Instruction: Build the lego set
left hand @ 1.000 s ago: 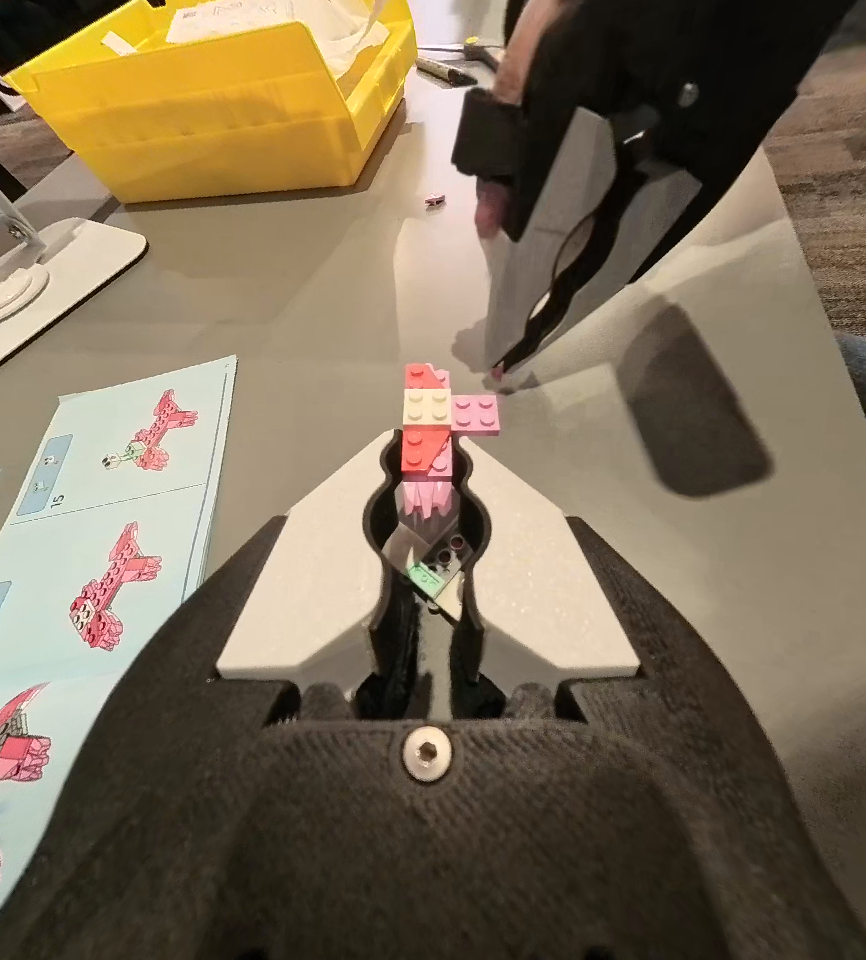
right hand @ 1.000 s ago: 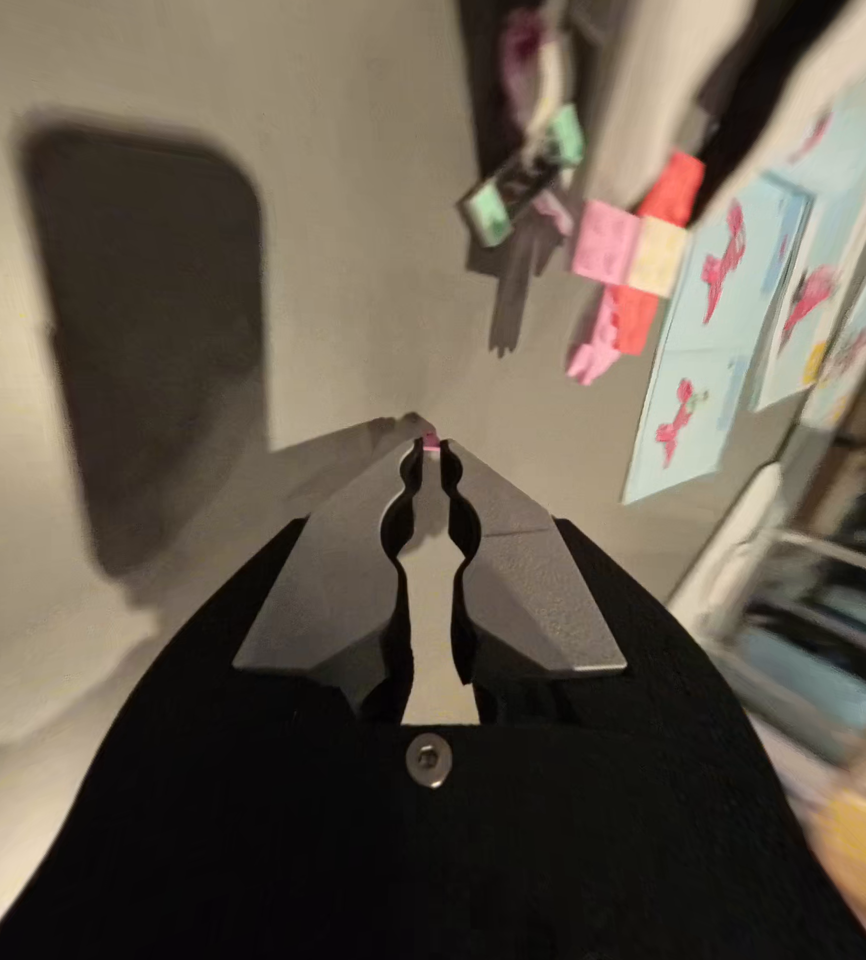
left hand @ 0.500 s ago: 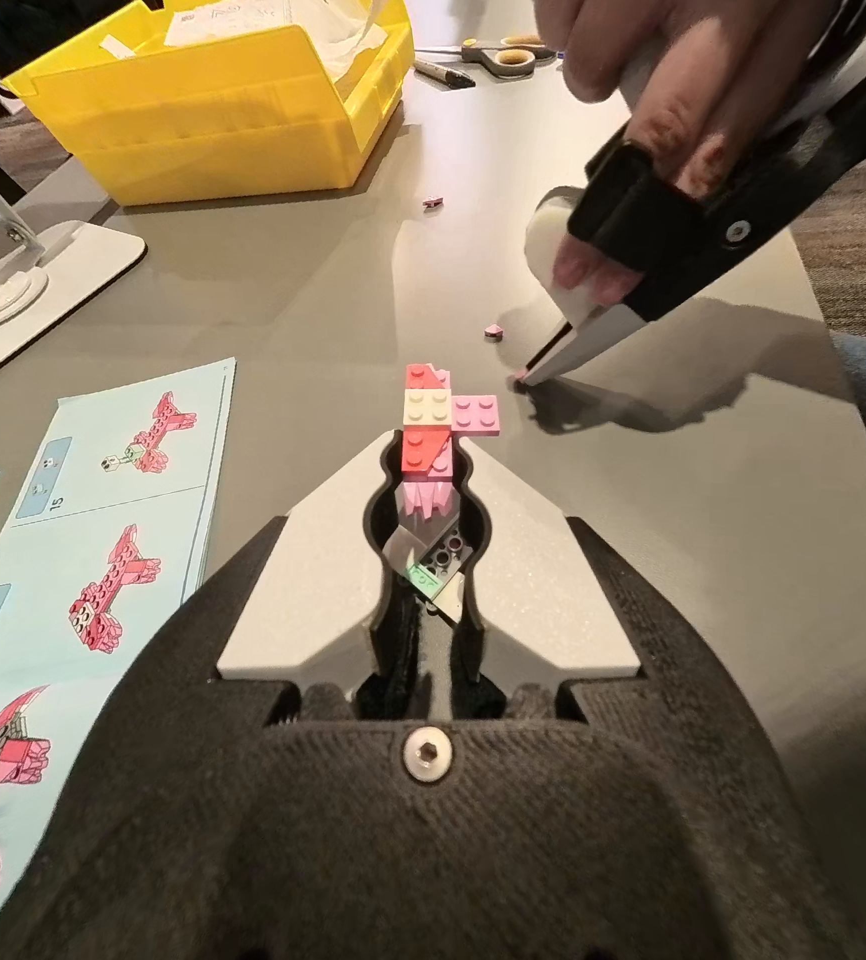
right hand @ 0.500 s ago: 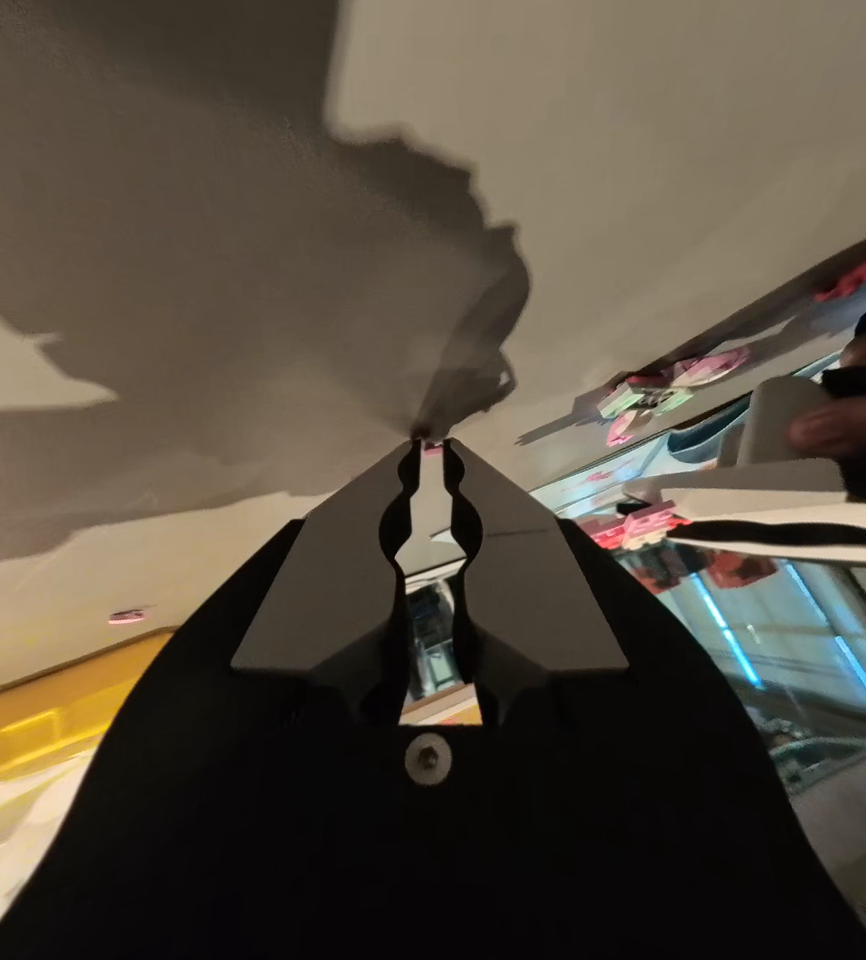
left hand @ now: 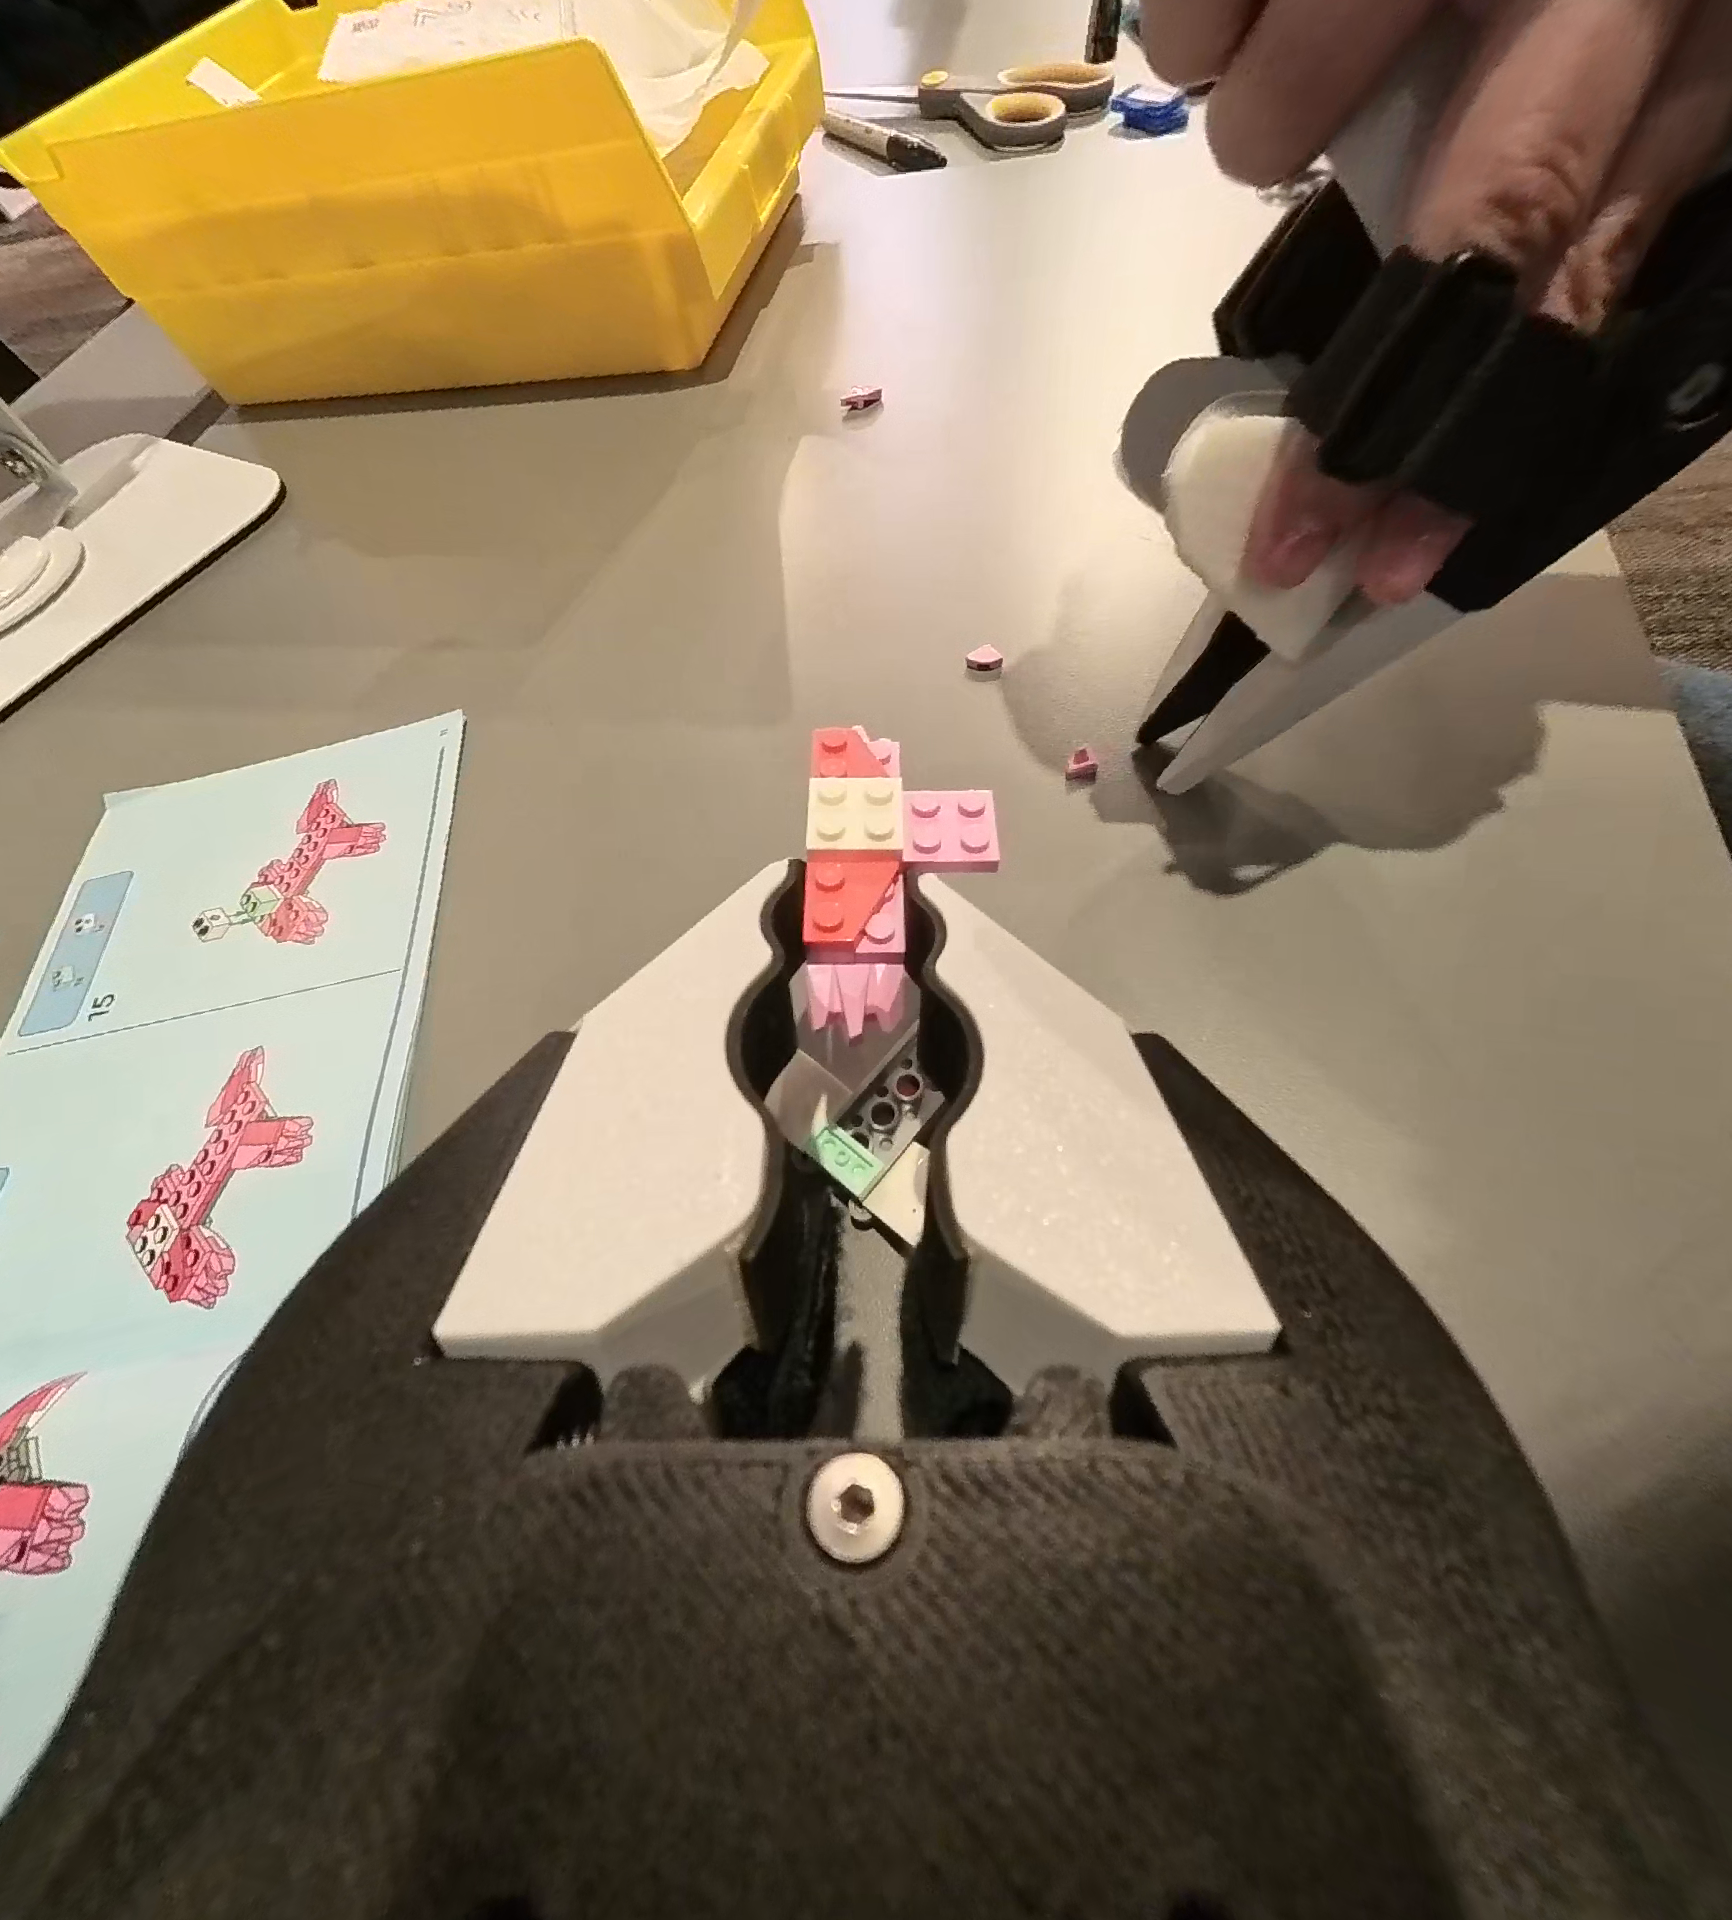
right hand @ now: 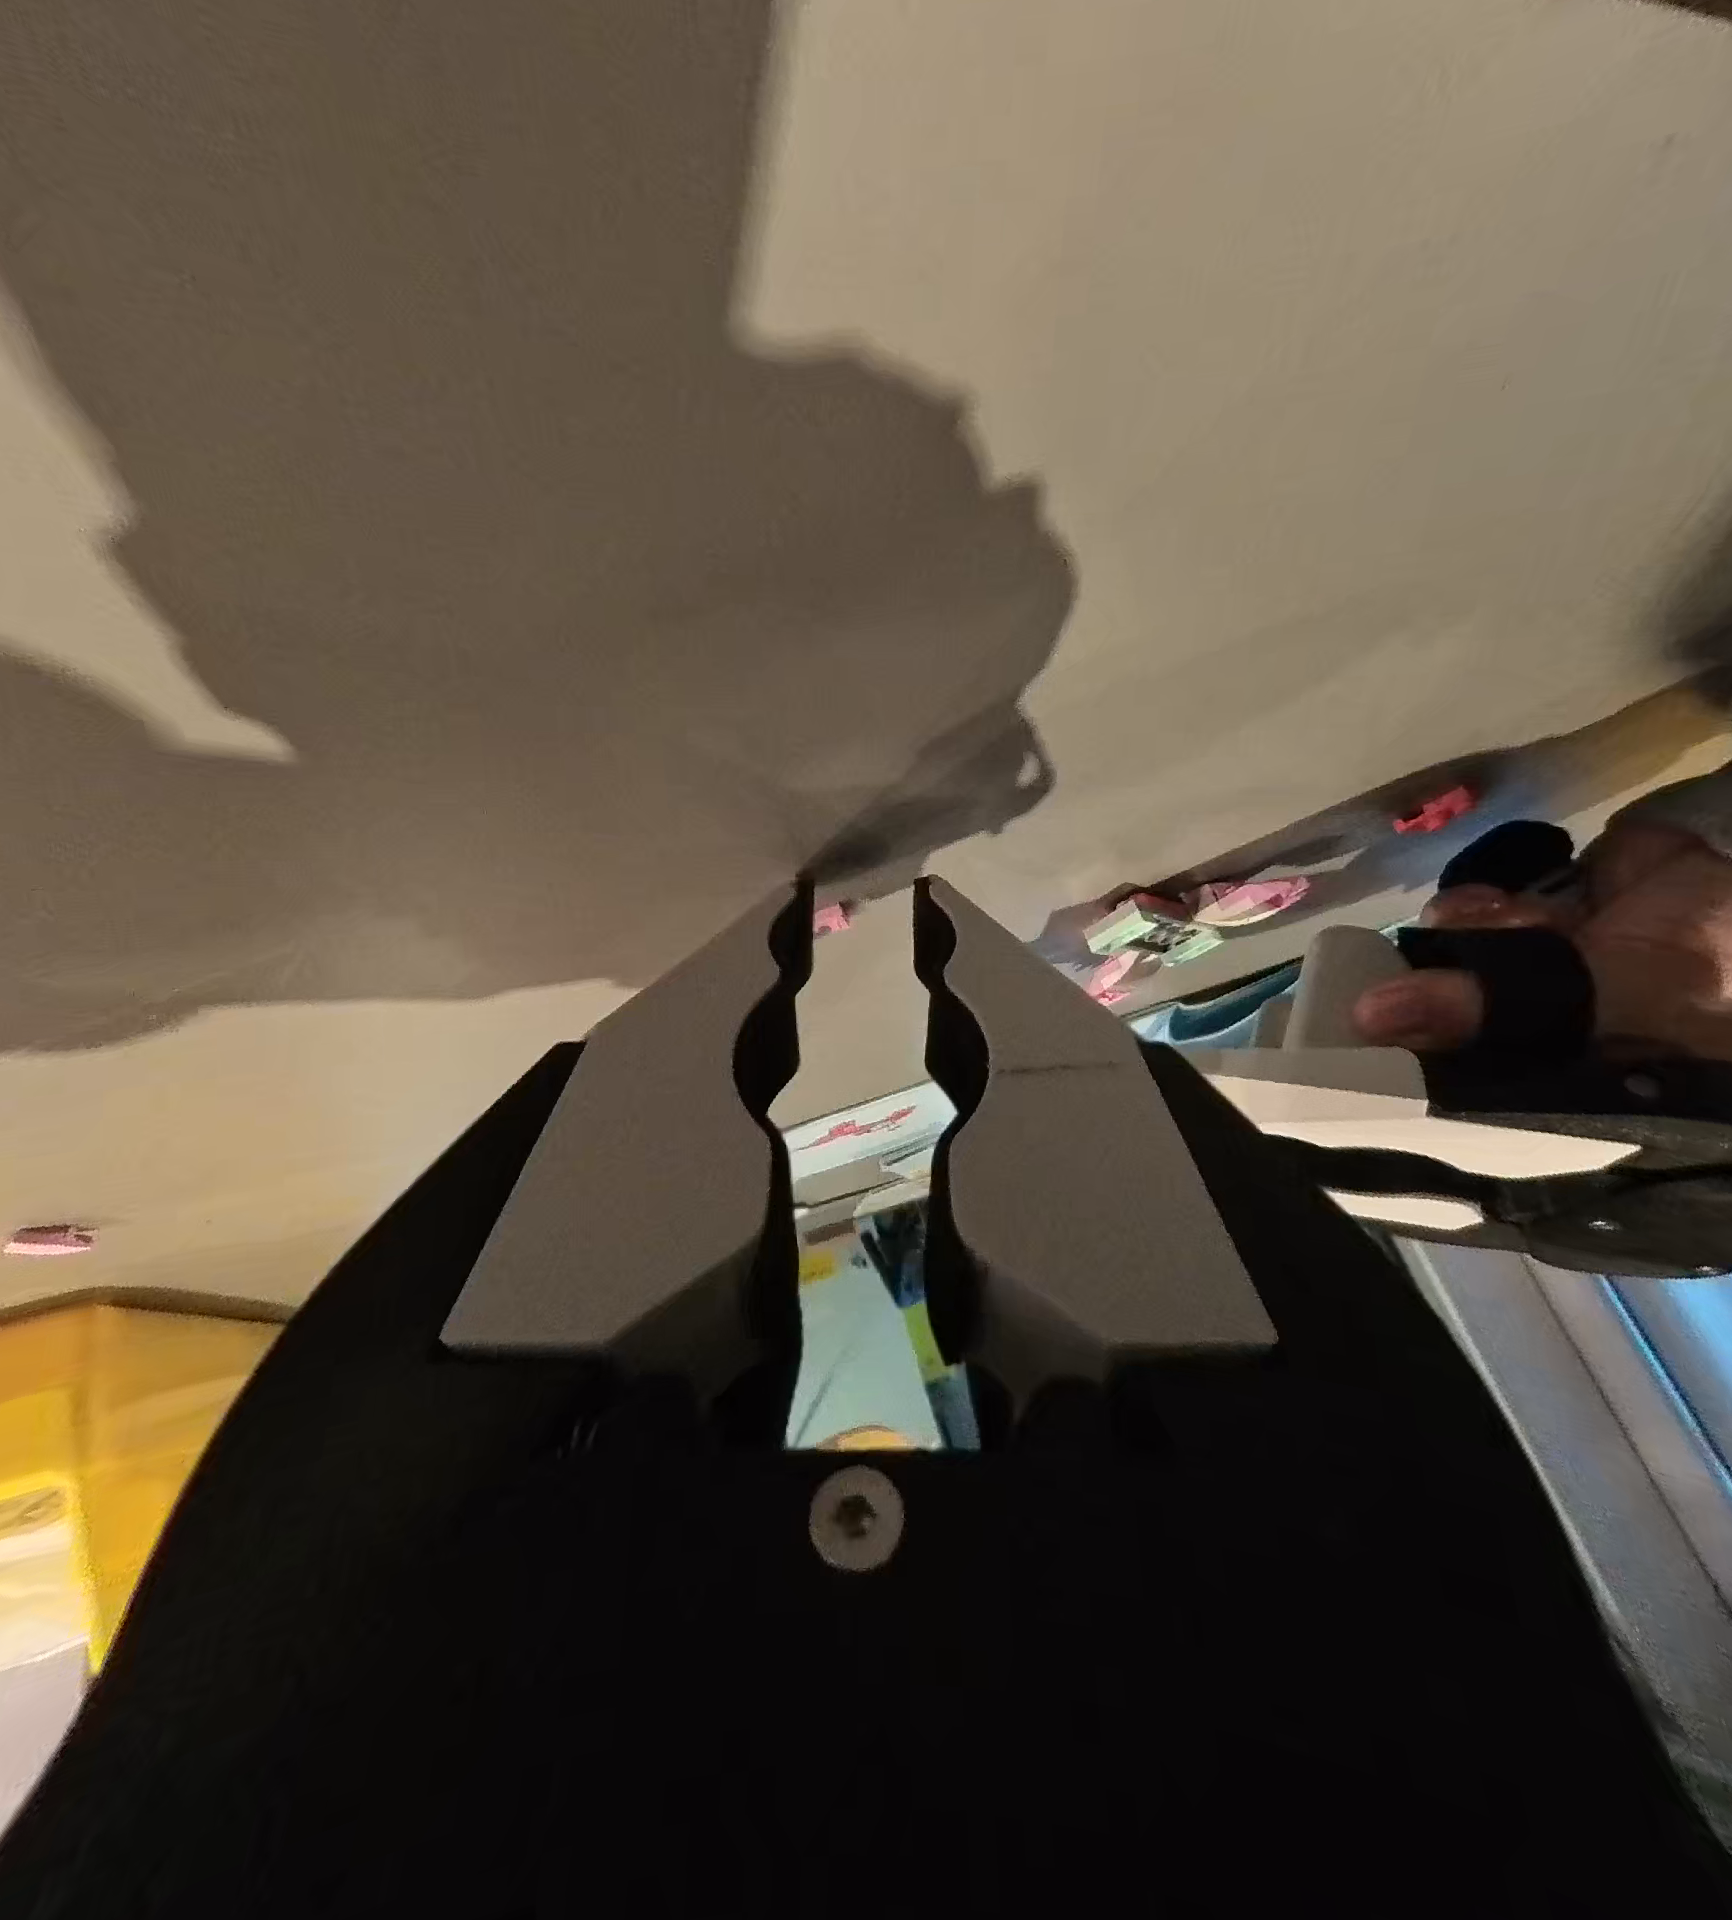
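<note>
My left gripper (left hand: 857,883) is shut on the lego model (left hand: 851,821), a stack of red, cream and pink plates with a grey and green end between my fingers. The model juts forward just above the grey table (left hand: 529,623). My right gripper (left hand: 1163,764) stands tip-down on the table to the right of the model, jaws slightly apart and empty. A tiny pink piece (left hand: 1082,764) lies just left of its tips. In the right wrist view my right gripper (right hand: 862,894) is open, with that pink piece (right hand: 829,916) beside its left fingertip. The model (right hand: 1158,935) shows at the right.
The blue instruction booklet (left hand: 218,1039) lies open at the left. A yellow bin (left hand: 426,208) stands at the back left, beside a white stand base (left hand: 62,540). Two more loose pink pieces (left hand: 987,657) (left hand: 860,395) lie on the table. Scissors (left hand: 1007,99) and a marker (left hand: 883,140) lie at the back. The table's edge (left hand: 1620,561) runs along the right. Spacing between my two grippers at the tips: around 9 cm.
My right gripper tilted over, came down to the table right of the model, and opened. The tiny pink piece it held now lies by its tips. My left gripper has not moved.
</note>
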